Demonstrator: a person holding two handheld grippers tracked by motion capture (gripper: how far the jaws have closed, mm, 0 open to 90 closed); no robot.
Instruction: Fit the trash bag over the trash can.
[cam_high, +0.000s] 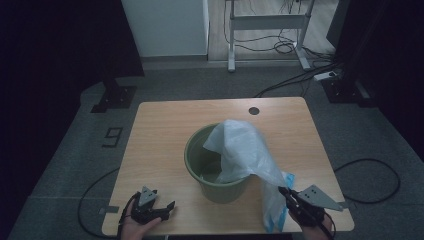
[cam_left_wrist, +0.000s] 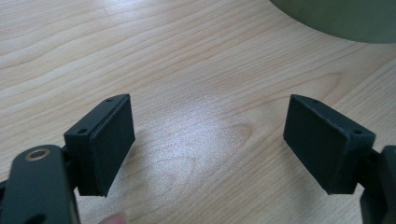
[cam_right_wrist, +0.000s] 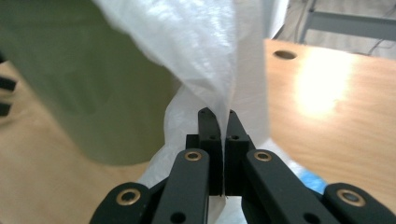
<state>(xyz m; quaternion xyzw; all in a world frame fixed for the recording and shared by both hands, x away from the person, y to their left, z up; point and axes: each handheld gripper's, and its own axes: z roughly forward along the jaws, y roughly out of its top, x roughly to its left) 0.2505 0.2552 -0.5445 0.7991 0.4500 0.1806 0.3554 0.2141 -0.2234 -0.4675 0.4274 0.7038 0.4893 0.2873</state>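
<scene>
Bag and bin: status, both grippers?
Right gripper shut on white bag. Left gripper open, on table. Bag draped over green bin rim. Nothing in the way.

Right tongs (cam_right_wrist: 218, 115) pinched tight on a fold of thin white plastic bag (cam_right_wrist: 205, 51), jaws pressed together with the film caught between them. Bag draped down from above over the green bucket (cam_right_wrist: 79, 79), just left of the tongs. Wooden counter (cam_right_wrist: 336, 93) beneath, a round hole (cam_right_wrist: 285, 54) near its far edge. Bit of blue (cam_right_wrist: 310, 179) low on the bag.
</scene>
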